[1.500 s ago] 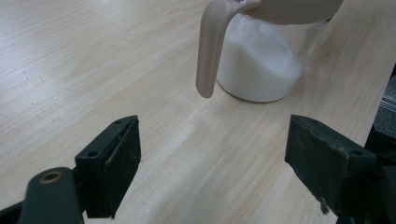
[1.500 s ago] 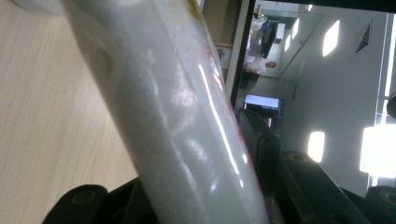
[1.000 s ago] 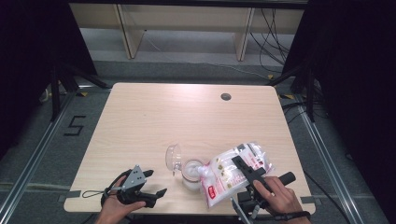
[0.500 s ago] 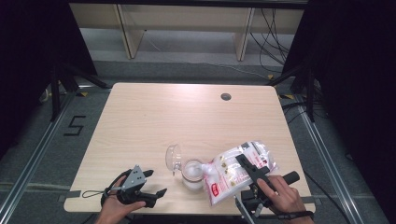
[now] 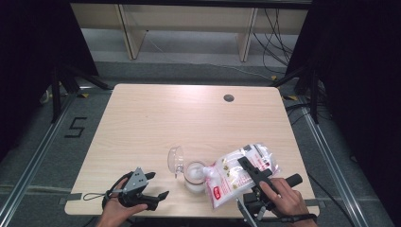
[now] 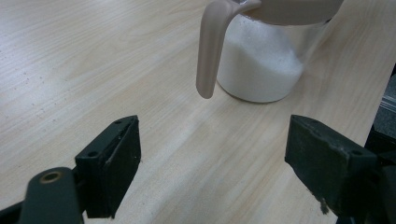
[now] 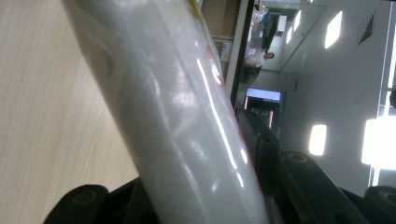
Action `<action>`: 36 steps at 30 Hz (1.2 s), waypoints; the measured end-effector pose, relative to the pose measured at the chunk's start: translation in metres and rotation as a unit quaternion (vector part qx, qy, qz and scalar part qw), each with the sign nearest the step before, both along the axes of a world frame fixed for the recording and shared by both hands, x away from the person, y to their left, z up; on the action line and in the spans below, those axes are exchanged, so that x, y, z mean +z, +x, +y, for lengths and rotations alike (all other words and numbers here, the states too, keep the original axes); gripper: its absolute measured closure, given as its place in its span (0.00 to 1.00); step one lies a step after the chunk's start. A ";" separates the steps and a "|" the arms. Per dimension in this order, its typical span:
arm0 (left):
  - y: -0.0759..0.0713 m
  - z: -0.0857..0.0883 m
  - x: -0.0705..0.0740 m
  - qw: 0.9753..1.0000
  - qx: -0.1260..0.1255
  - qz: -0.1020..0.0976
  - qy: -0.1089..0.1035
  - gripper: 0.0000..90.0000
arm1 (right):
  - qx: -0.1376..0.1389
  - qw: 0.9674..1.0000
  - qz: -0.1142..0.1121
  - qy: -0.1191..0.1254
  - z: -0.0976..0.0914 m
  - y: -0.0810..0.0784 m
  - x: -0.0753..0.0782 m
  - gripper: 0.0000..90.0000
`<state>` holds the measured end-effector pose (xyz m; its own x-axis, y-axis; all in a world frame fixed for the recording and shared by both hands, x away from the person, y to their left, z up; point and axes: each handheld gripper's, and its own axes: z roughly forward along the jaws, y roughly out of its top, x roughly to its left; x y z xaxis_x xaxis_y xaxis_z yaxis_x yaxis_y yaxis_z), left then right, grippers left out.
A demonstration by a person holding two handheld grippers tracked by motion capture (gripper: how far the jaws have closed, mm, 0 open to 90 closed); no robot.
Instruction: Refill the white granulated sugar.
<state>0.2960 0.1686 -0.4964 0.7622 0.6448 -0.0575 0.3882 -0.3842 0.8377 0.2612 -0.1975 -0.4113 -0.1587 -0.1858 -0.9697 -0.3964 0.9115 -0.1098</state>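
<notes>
A glass jar (image 5: 195, 176) partly full of white granules stands near the table's front edge, its hinged lid (image 5: 176, 158) swung open to the left. My right gripper (image 5: 249, 172) is shut on a clear plastic bag (image 5: 231, 174) of white granules, tilted with its lower end over the jar's mouth. In the right gripper view the bag (image 7: 177, 116) runs up between the jaws of the right gripper (image 7: 201, 182). My left gripper (image 5: 157, 185) rests on the table left of the jar, open and holding nothing. In the left gripper view the jar (image 6: 261, 70) stands beyond the left gripper (image 6: 212, 163).
The wooden table (image 5: 156, 123) has a round cable hole (image 5: 229, 98) at the back right. Its front edge lies just under both hands. A low shelf (image 5: 184, 19) stands beyond the table, with black curtains on both sides.
</notes>
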 end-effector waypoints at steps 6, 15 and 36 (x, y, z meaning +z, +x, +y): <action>0.000 -0.001 0.000 1.000 0.002 0.001 -0.007 0.20 | 0.014 1.000 -0.006 -0.012 0.004 0.000 0.000 0.78; 0.000 0.000 0.000 1.000 0.000 0.000 0.001 0.20 | 0.008 1.000 0.006 -0.005 0.006 -0.001 -0.003 0.78; 0.000 0.000 0.000 1.000 0.000 0.000 0.000 0.20 | 0.019 1.000 0.016 -0.003 0.003 0.004 -0.007 0.78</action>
<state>0.2960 0.1686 -0.4964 0.7620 0.6449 -0.0582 0.3889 -0.3841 0.8374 0.2656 -0.1942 -0.4181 -0.1819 -0.1980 -0.9632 -0.4335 0.8953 -0.1022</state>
